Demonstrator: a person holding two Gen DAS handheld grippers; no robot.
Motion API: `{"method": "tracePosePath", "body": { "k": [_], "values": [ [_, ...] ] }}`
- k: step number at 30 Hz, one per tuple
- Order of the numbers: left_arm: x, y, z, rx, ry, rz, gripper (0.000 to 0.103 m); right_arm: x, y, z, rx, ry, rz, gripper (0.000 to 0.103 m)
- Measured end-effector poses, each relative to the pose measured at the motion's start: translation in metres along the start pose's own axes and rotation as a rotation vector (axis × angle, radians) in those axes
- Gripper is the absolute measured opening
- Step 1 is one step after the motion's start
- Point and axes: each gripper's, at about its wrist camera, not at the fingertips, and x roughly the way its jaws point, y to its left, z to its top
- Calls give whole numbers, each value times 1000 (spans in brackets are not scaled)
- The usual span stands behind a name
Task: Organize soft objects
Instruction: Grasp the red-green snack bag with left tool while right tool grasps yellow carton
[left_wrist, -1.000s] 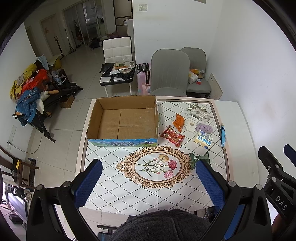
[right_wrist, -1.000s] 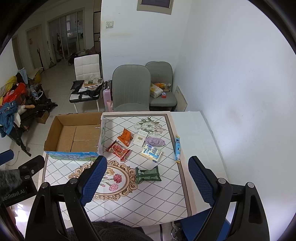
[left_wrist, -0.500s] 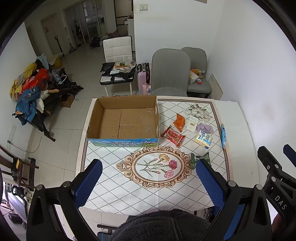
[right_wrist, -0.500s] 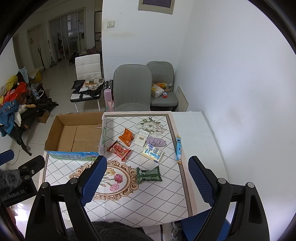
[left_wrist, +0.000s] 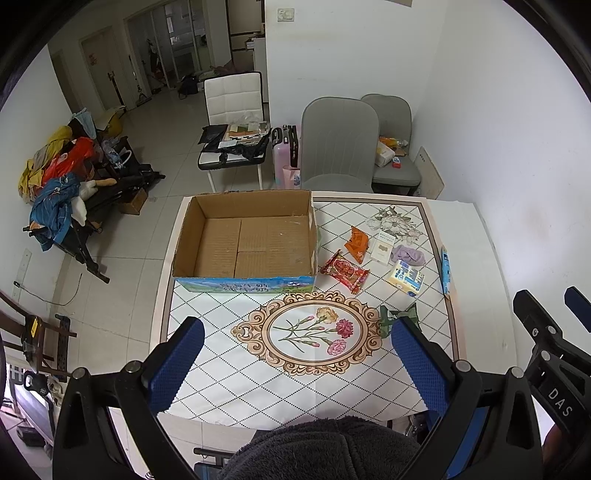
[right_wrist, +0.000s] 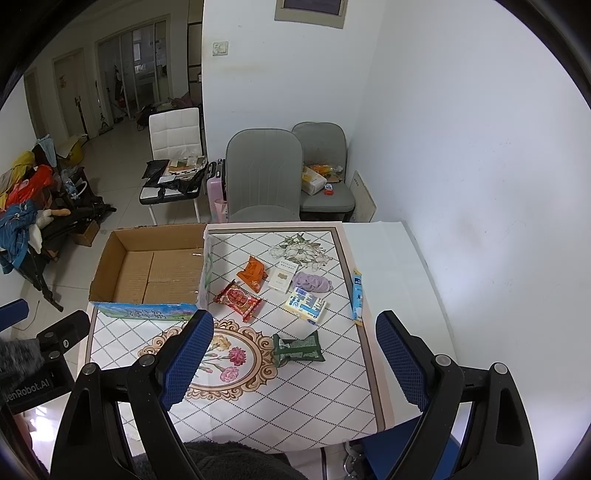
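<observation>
Lying on the bench (right_wrist: 384, 258) right of one empty cardboard box (left_wrist: 243, 240) were seven small things: one orange packet (right_wrist: 252, 273), one red packet (right_wrist: 238, 299), one green packet (right_wrist: 297, 349), one white card (right_wrist: 282, 280), one purple cloth (right_wrist: 312, 282), one tissue pack (right_wrist: 306, 304) and one blue tube (right_wrist: 357, 297). Both the left gripper (left_wrist: 295, 358) and right gripper (right_wrist: 295, 358) hovered above the near edge, fingers spread wide, grasping nothing.

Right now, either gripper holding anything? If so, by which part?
Nothing is held. The left gripper and right gripper are both open above the table; the packets, including the green packet, lie untouched, and the cardboard box holds nothing.
</observation>
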Motion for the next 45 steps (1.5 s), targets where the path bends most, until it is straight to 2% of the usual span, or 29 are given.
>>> {"method": "tracePosePath", "body": {
  "k": [4,8,13,16,18,21,25,29,33,35,36,37,39,43,45],
  "values": [
    [8,-3,6,-3,12,-14,103,12,-2,0,15,27,15,92],
    [38,-12,22,-10,50,-55,103,42,-21,2,69,84,30,92],
    [108,-31,50,-48,184,-142,103,112,-65,8,153,186,65,92],
    [165,-54,67,-65,274,-188,103,173,-90,13,189,274,114,92],
    [197,-65,73,-90,334,-248,103,224,-96,15,143,334,162,92],
    [259,-86,80,-128,428,-246,103,295,-93,17,20,389,202,92],
    [332,-104,77,-157,538,-191,102,383,-74,12,-203,462,234,92],
    [372,-108,67,-201,623,-150,102,469,-50,-2,-365,575,297,92],
    [400,-108,60,-230,684,-128,102,529,-27,-26,-420,708,394,92],
    [414,-110,60,-238,712,-132,103,546,-20,-35,-431,734,398,94],
    [421,-110,59,-246,728,-135,103,546,-17,-37,-449,712,370,92],
    [428,-110,58,-255,743,-133,103,553,-17,-39,-436,727,360,88],
    [439,-109,56,-284,768,-142,103,560,-22,-41,-370,760,374,82],
    [464,-105,55,-361,809,-148,103,564,-48,-45,-257,792,282,78],
    [479,-106,57,-381,815,-127,103,563,-69,-49,-148,805,278,77]
  ]
}}
